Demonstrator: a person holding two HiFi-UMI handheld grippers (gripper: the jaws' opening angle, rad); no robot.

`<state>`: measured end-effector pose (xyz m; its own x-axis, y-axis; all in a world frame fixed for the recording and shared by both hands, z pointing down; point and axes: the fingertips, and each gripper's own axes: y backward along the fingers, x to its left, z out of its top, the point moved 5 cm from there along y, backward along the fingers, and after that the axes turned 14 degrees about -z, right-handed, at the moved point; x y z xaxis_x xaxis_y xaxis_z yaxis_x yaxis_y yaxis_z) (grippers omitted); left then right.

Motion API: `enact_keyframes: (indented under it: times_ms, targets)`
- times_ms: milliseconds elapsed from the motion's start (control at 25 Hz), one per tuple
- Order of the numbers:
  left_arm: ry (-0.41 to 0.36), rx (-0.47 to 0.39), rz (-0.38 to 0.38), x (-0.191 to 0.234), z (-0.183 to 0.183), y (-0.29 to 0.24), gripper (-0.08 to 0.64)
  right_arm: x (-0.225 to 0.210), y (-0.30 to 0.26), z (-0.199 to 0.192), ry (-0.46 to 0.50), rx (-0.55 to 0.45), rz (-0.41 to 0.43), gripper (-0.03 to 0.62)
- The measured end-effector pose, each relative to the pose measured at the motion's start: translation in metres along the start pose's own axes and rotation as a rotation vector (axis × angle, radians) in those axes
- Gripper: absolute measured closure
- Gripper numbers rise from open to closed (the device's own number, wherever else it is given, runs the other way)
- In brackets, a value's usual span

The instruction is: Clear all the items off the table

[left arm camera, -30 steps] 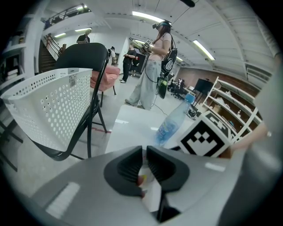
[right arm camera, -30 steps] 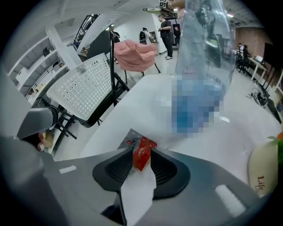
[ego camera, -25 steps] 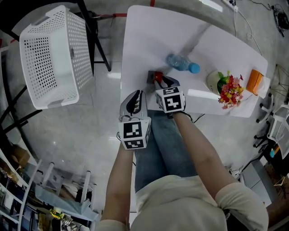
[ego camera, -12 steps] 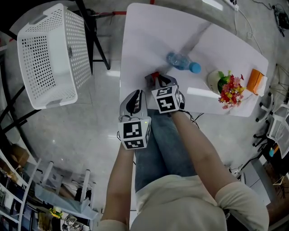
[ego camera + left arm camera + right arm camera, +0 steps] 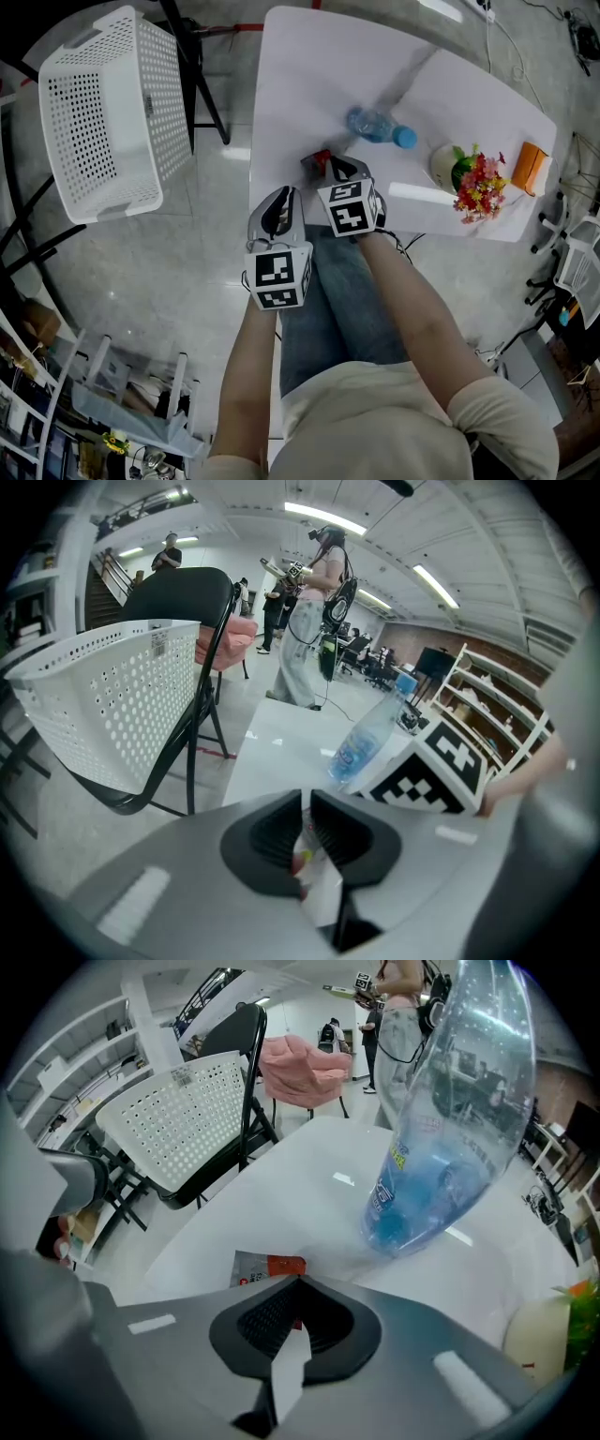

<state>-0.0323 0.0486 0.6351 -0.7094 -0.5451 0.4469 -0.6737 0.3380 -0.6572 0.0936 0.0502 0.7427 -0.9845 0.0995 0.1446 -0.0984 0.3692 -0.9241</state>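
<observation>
Clear bottle (image 5: 375,127) lying flat, red-grey packet (image 5: 267,1267) nearby, white sachet (image 5: 322,886) in jaws

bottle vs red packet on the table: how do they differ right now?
The bottle is clear, rounded, blue-capped; the red packet is flat, opaque. The bottle lies untouched; the packet is pinched in the right gripper, whose jaws have just been closing. The bottle is farther in; the packet is at the near edge. Both are on the white table.
</observation>
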Motion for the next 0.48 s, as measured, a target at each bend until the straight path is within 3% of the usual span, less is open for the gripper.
enact_keyframes:
  times_ms: [480]
  targets:
    - [-0.034, -0.007, -0.001, -0.010, 0.017, 0.017, 0.525, -0.013, 0.047, 0.019, -0.042, -0.074, -0.001, 0.594]
